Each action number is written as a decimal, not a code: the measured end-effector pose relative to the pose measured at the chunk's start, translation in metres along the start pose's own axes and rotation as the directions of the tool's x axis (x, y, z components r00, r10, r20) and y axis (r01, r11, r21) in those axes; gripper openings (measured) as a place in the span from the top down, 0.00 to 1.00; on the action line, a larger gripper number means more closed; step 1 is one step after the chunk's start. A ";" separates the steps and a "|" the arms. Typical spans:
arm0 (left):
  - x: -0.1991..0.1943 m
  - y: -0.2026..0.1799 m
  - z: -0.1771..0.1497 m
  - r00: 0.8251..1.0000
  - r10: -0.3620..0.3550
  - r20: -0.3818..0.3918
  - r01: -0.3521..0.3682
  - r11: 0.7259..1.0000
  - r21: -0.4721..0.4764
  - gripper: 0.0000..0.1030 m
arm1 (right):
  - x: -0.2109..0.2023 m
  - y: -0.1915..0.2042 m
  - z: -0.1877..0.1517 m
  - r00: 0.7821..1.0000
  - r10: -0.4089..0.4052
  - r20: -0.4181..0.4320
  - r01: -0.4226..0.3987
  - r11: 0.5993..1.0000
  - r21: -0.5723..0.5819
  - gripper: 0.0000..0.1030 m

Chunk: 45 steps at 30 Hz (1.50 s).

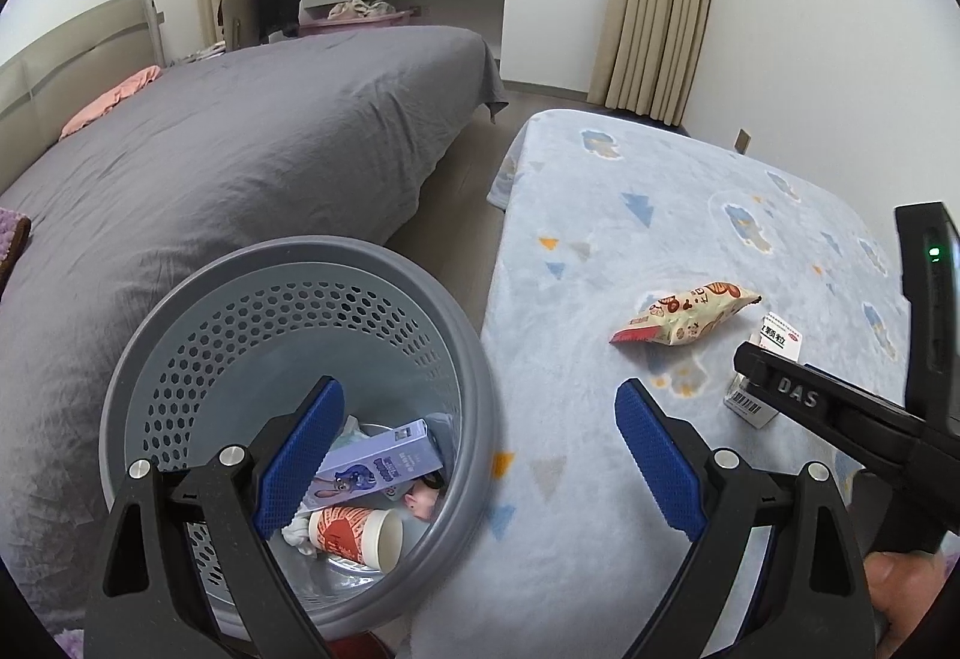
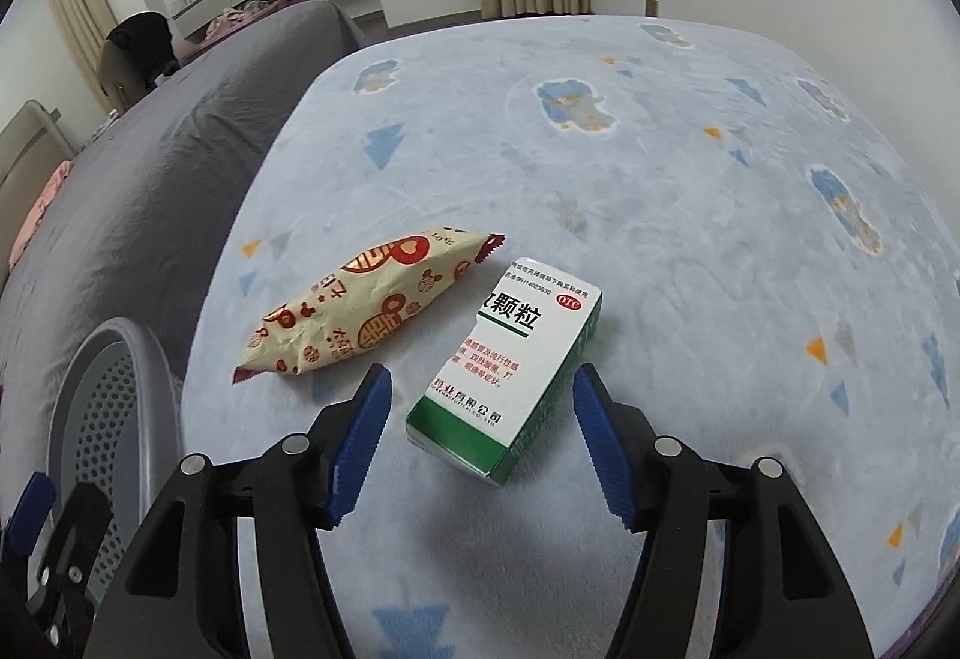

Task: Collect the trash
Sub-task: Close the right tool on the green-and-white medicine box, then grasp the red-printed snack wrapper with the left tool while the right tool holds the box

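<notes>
A grey perforated trash bin [image 1: 474, 359] stands beside the blanket-covered table and holds a purple box [image 1: 384, 461], a paper cup [image 1: 357, 533] and tissue. My left gripper [image 1: 477, 458] is open and empty over the bin's right rim. On the table lie a cream snack packet [image 2: 366, 314] and a white-and-green medicine box [image 2: 510, 365]. My right gripper [image 2: 480, 419] is open with its fingers on either side of the box's near end, not touching it. In the left wrist view the packet [image 1: 684, 314] and the box [image 1: 780, 338] lie right of the bin, the box partly hidden by the right gripper.
The table is covered by a light blue patterned blanket [image 2: 660, 167]. A bed with a grey sheet [image 1: 210, 167] lies left of the bin. A strip of wood floor [image 1: 462, 179] runs between bed and table. Curtains and a window sill stand at the back.
</notes>
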<state>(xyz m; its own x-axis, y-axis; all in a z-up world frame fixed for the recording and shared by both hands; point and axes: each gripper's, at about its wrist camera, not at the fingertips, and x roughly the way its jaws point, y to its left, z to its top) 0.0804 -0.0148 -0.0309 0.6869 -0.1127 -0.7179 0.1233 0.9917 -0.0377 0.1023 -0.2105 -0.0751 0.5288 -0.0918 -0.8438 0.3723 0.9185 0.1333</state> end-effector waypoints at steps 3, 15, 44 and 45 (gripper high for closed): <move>0.000 0.001 0.000 1.000 -0.002 0.000 0.002 1.000 -0.003 0.13 | 0.005 -0.001 0.000 1.000 -0.009 -0.011 0.009 1.000 0.014 0.41; 0.000 -0.001 0.000 1.000 0.002 -0.002 -0.002 1.000 0.006 0.13 | 0.009 -0.011 -0.003 0.998 0.050 -0.023 -0.050 0.999 -0.001 0.55; 0.043 -0.108 0.021 0.982 -0.145 -0.121 0.169 0.960 0.222 0.13 | -0.037 -0.140 -0.004 0.980 0.198 0.032 -0.199 0.980 0.012 0.57; 0.050 -0.112 0.022 0.979 -0.147 -0.140 0.176 0.957 0.231 0.13 | -0.038 -0.142 -0.003 0.977 0.210 0.033 -0.210 0.977 0.018 0.57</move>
<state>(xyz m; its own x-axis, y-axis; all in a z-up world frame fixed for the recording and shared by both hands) 0.1168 -0.1331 -0.0472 0.5547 -0.2471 -0.7945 0.4045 0.9145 -0.0020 0.0277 -0.3363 -0.0638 0.6200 0.0901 -0.7794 0.2662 0.9103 0.3170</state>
